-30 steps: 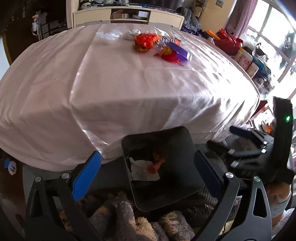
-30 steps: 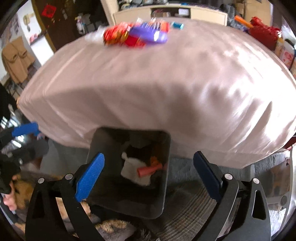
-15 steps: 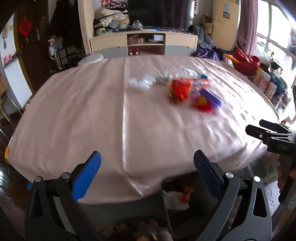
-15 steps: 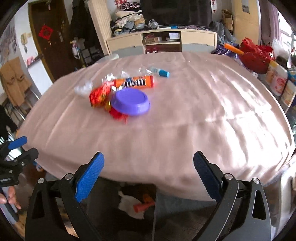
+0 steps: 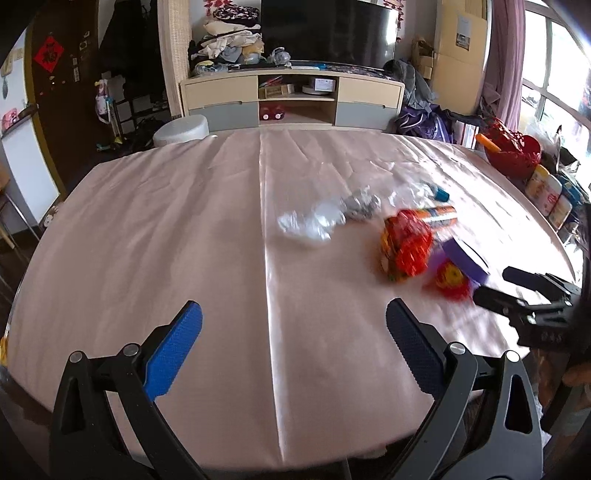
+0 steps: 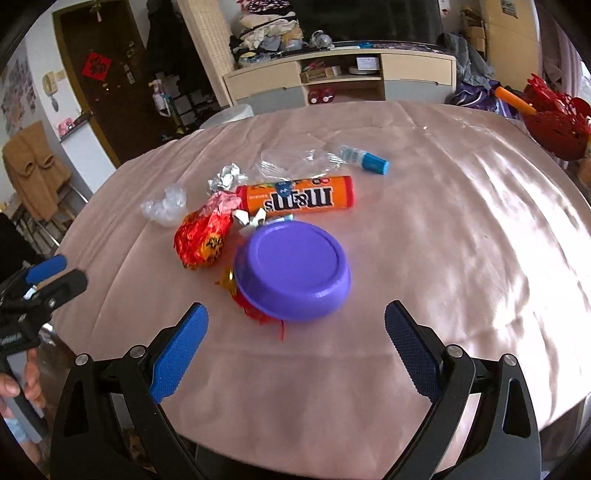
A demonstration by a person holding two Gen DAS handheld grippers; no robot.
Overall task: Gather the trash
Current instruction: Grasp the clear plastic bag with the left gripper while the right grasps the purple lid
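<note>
Both tongs gape wide and empty: right gripper [image 6: 295, 343] at lower centre of its view, left gripper [image 5: 293, 345] likewise. Trash sits mid-frame on the tablecloth [image 6: 461, 229]: purple lid [image 6: 293, 275], orange candy tube [image 6: 297, 199], red foil wrapper [image 6: 203, 238]. Step judged: reach for a piece. Next: right gripper straddles the lid, closes.

A lived-in home living room: a low TV cabinet [image 5: 293, 99] piled with clothes [image 5: 229, 40] under a dark screen [image 5: 328, 29], beside a cloth-covered round dining table [image 5: 147, 229].
</note>
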